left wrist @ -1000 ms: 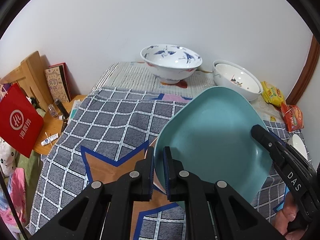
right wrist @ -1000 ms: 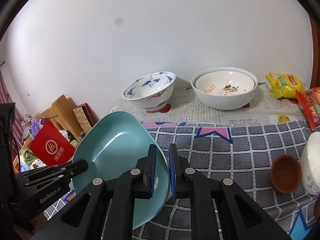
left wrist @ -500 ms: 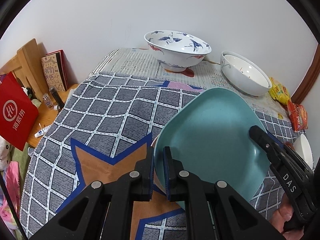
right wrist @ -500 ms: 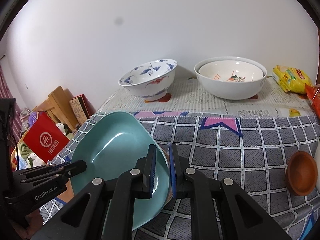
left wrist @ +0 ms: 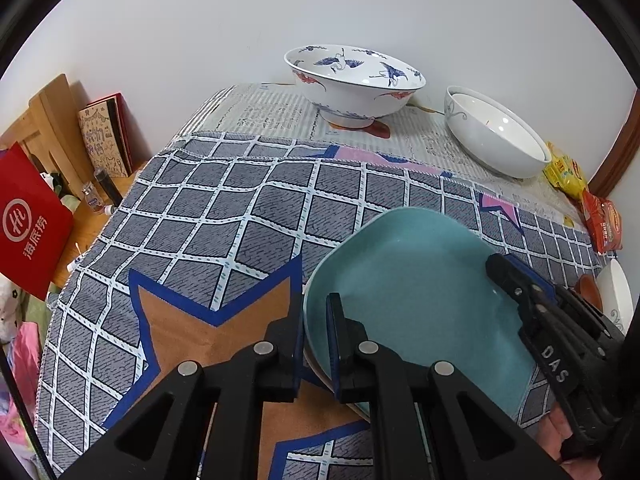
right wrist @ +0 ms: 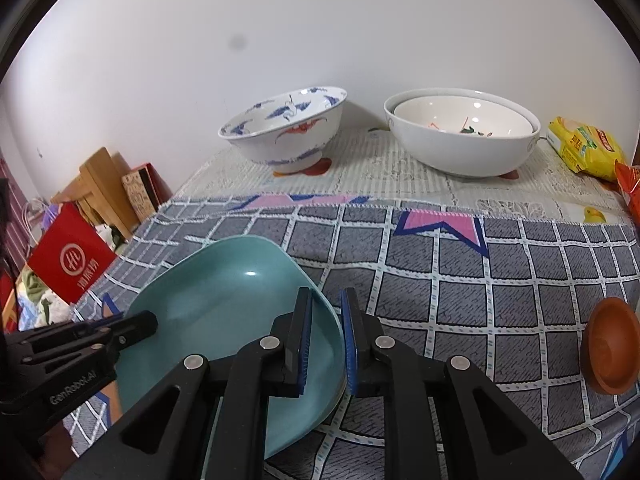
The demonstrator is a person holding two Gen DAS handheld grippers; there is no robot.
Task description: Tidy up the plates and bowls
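Note:
A teal square plate (left wrist: 412, 300) lies low over the checked cloth, held at two opposite edges. My left gripper (left wrist: 316, 316) is shut on its left rim. My right gripper (right wrist: 326, 312) is shut on its right rim (right wrist: 332, 320); the plate also shows in the right wrist view (right wrist: 224, 312). Each gripper shows in the other's view, the right one (left wrist: 516, 280) and the left one (right wrist: 140, 326). A blue-and-white crane bowl (left wrist: 354, 80) and two nested white bowls (right wrist: 460, 132) stand at the back by the wall.
The checked cloth (left wrist: 224, 208) covers the table's front; newspaper (right wrist: 380, 168) lies under the back bowls. A small brown dish (right wrist: 610, 346) and a white dish (left wrist: 618, 296) sit at the right. Snack packets (right wrist: 584, 148) lie at the back right. The table's left edge drops to clutter and a red bag (left wrist: 28, 220).
Both grippers have lowered the teal plate toward the cloth and levelled it from its tilt. The bowls at the back have not moved.

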